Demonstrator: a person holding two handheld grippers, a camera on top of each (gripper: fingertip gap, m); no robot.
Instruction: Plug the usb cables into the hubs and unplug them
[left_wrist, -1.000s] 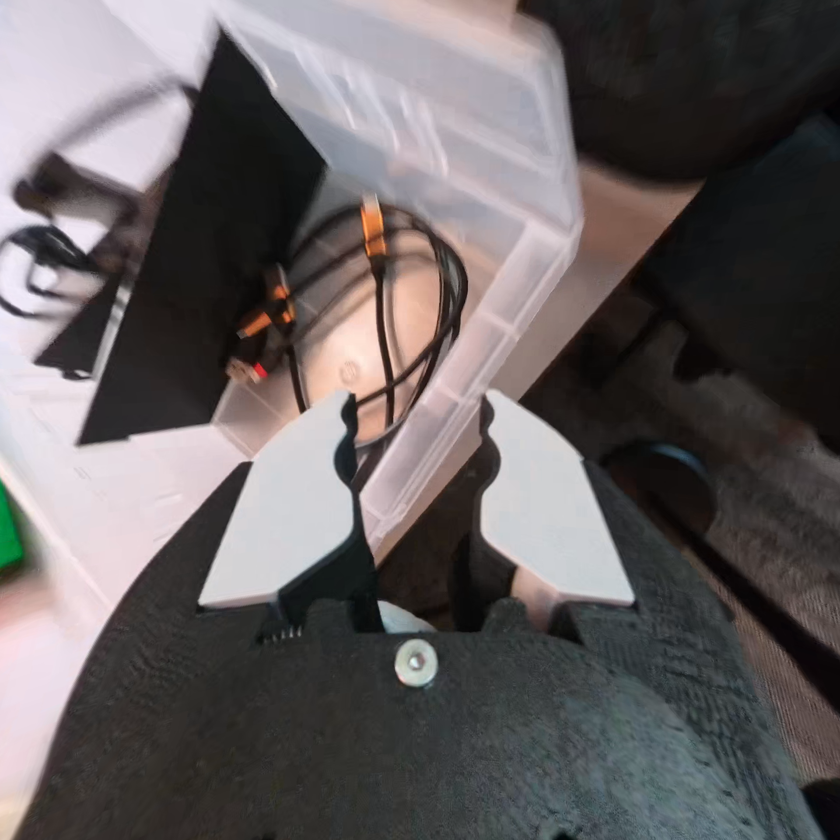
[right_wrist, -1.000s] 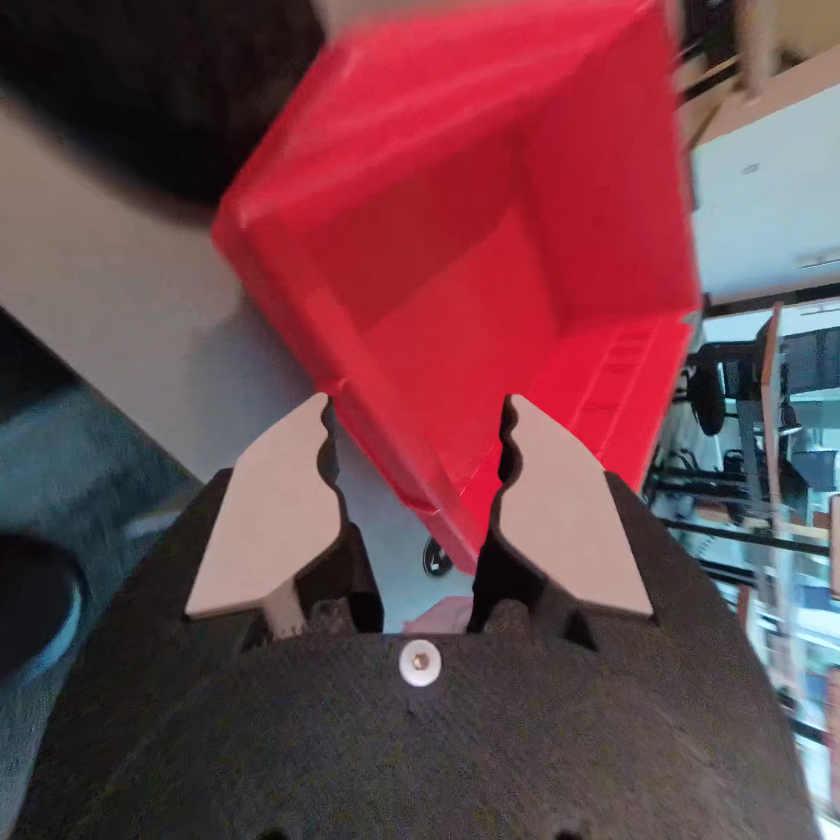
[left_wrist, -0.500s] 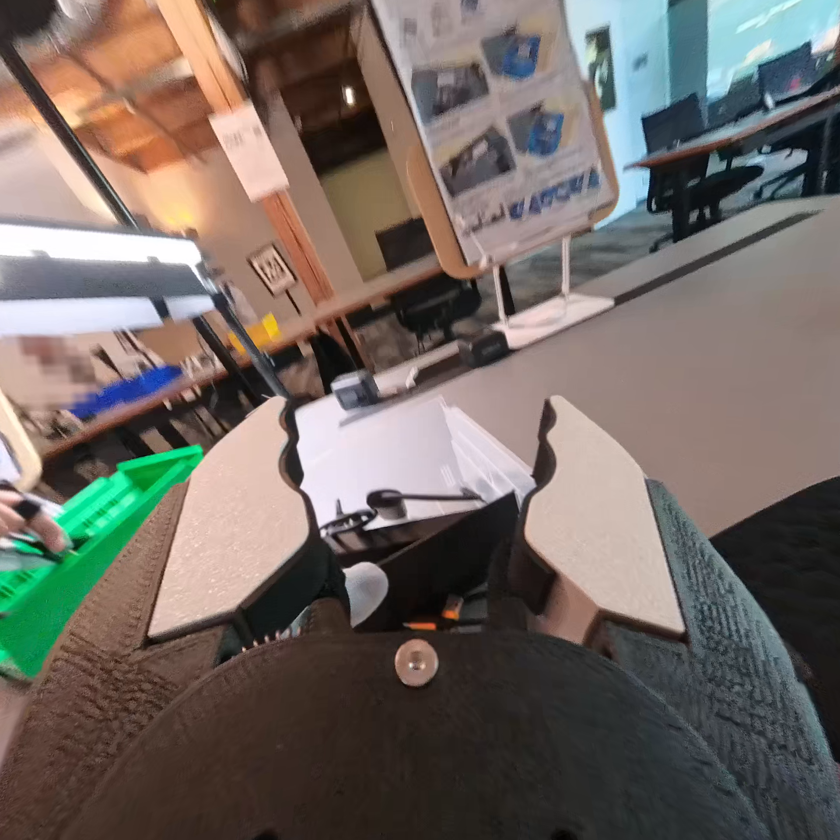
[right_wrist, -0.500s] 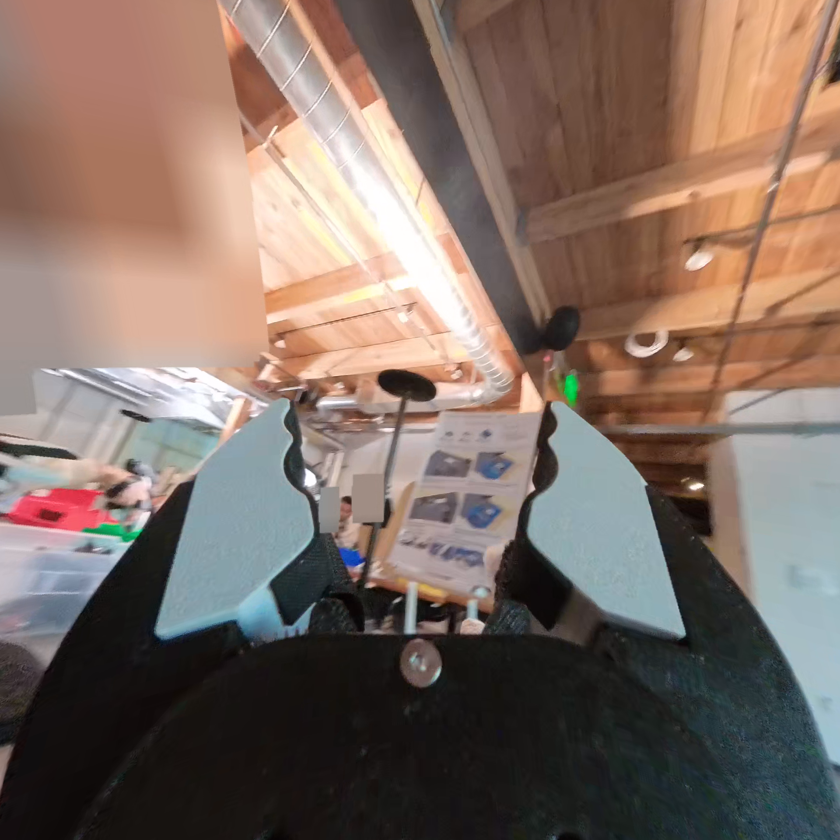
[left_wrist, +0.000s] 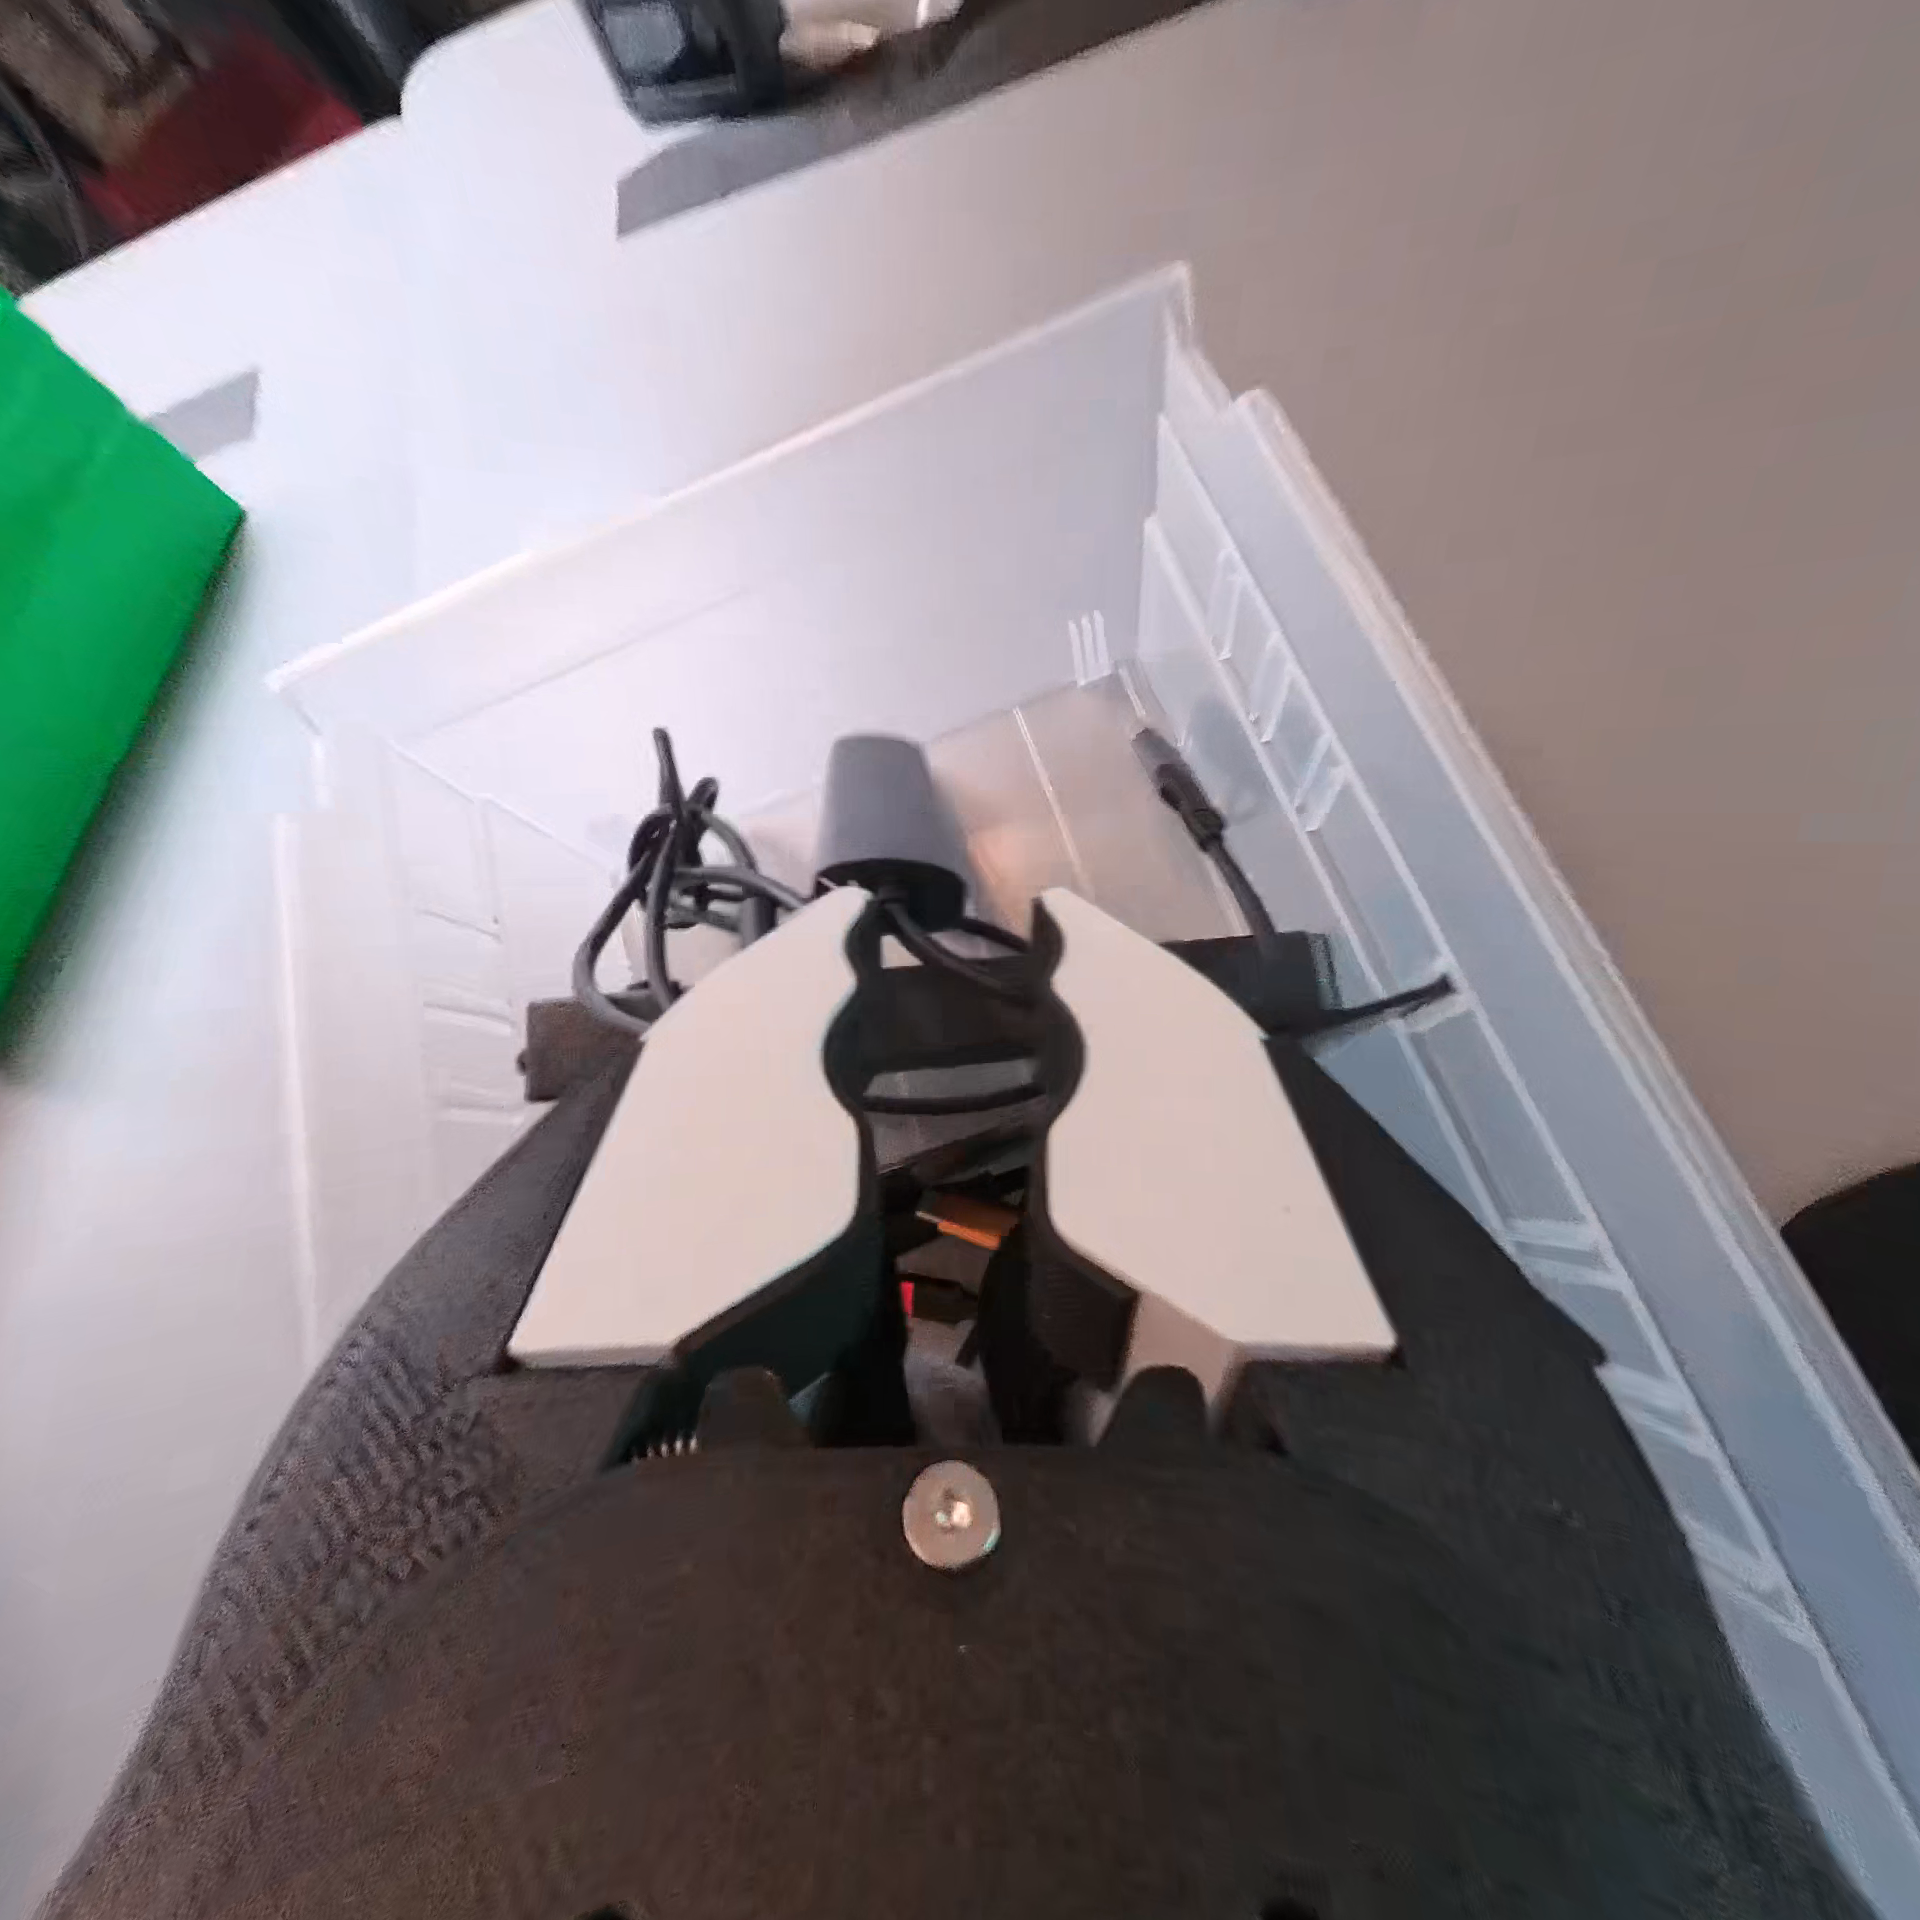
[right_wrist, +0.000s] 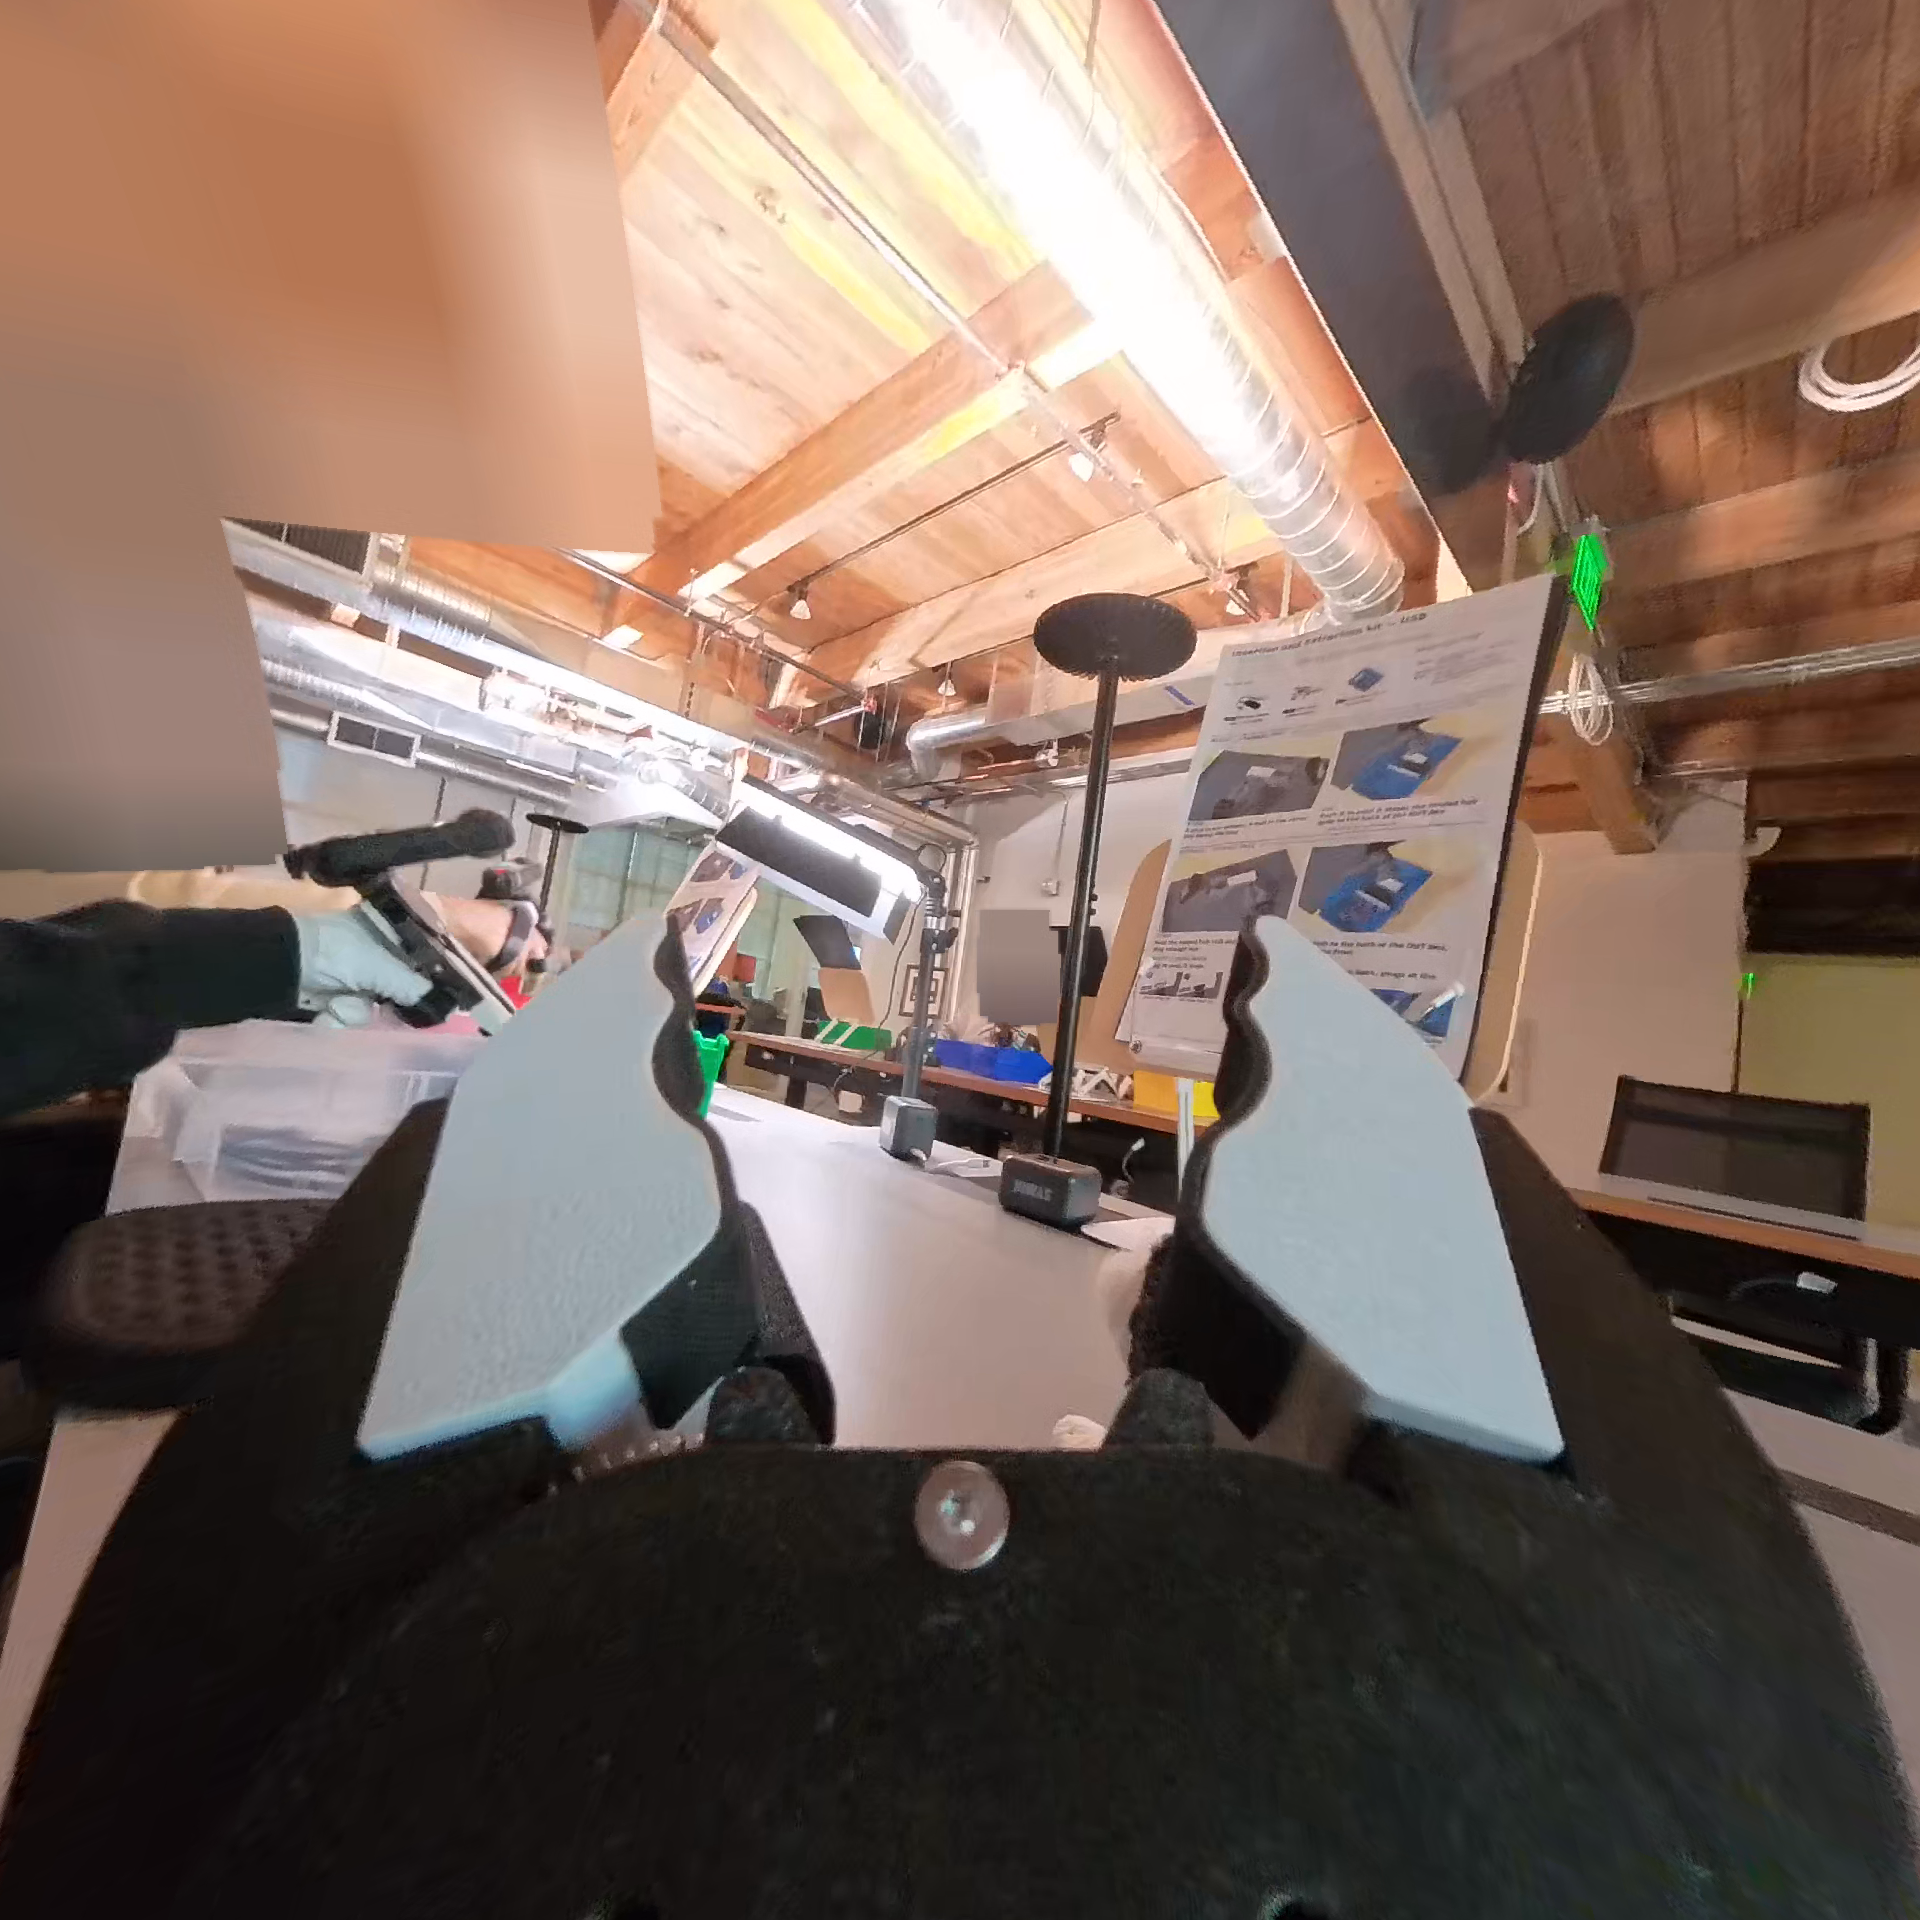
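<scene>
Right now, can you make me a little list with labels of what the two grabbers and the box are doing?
left gripper: reaching into the clear bin, jaws narrowed around a dark cable; grip unclear
right gripper: open, empty, raised toward the room
clear bin: on the white table, holds cables and a grey hub
grey hub: in the bin, just past the left fingertips
cables: tangled, dark
green bin: left of the clear bin

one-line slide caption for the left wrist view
Left gripper reaches into clear bin, fingers narrowed around dark cable of grey hub.
</scene>
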